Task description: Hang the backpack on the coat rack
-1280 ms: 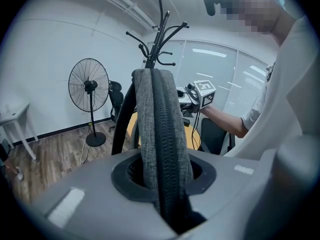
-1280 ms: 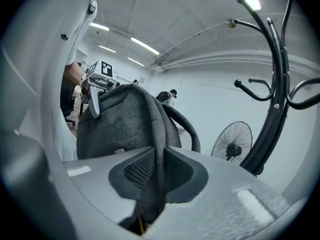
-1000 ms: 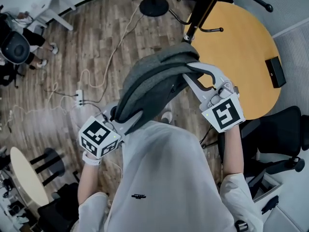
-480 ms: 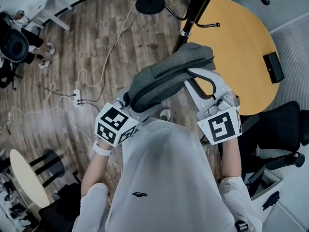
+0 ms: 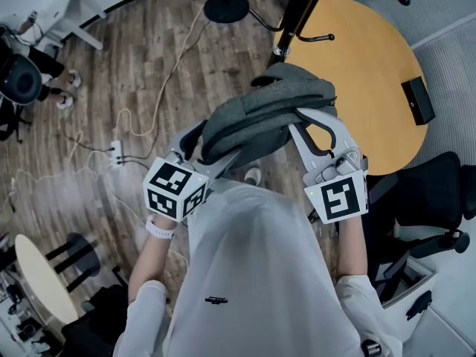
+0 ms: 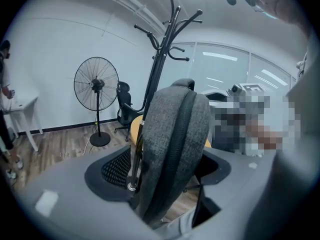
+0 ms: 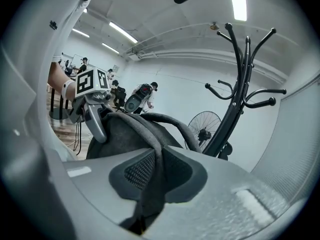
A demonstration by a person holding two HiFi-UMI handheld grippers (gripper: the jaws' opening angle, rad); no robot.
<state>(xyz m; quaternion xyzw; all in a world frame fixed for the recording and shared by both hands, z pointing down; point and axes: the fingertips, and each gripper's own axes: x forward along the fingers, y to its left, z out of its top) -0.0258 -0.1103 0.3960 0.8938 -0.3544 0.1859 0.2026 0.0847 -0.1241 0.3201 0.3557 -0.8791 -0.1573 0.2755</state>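
I hold the grey backpack [image 5: 260,117] up in front of the person, close to the black coat rack [image 5: 297,21]. My right gripper [image 5: 299,116] is shut on a thin grey strap [image 7: 152,169] of the pack. My left gripper [image 5: 195,141] is at the pack's lower left side and its jaws are opening. In the left gripper view the backpack [image 6: 175,144] stands between them with a gap at each pad. The coat rack [image 6: 157,74] rises just behind the pack with bare hooks. The right gripper view also shows the coat rack [image 7: 240,94].
A round wooden table [image 5: 372,65] with a black box [image 5: 416,101] stands right of the rack. A fan [image 6: 96,84] stands behind on the wood floor. Cables and a power strip [image 5: 119,151] lie at left. A black office chair [image 5: 431,199] is at right.
The backpack has moved up the frame toward the coat rack. The left gripper has shifted right beneath the pack and its jaws have spread apart. The right gripper keeps its hold on the strap.
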